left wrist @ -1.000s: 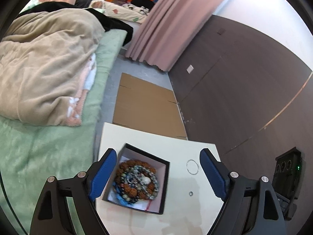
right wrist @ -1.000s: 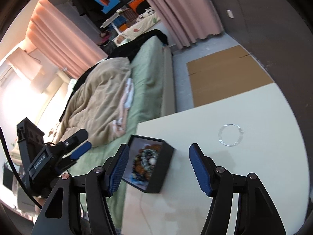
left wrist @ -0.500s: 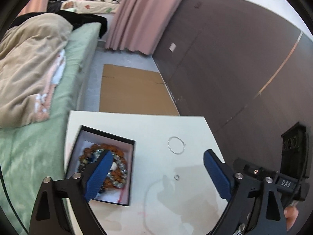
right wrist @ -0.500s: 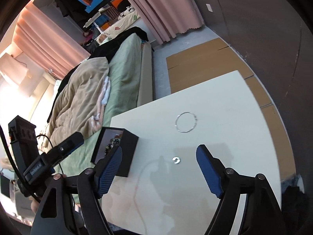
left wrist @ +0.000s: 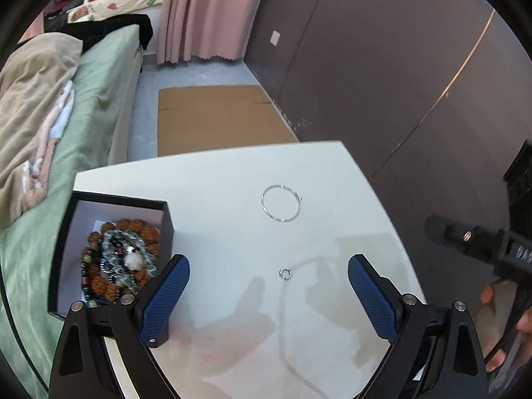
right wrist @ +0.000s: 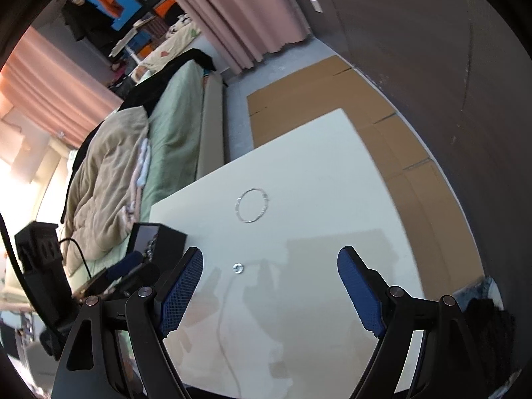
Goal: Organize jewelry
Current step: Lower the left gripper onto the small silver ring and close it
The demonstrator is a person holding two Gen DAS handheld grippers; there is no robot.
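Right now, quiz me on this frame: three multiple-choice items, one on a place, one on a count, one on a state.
1. Where does the small ring lie?
A. in the black box
B. on the white table, nearer the grippers than the thin bangle
C. on the bed

2. How many loose pieces lie on the table outside the box?
A. two
B. four
C. none

3. What is the left gripper doing?
A. shut on the bangle
B. shut on the ring
C. open, holding nothing

Key: 1 B, the ring sits on the table below the bangle. 2 A, ring and bangle only; the rest is in the box. 3 C, its fingers stand wide apart.
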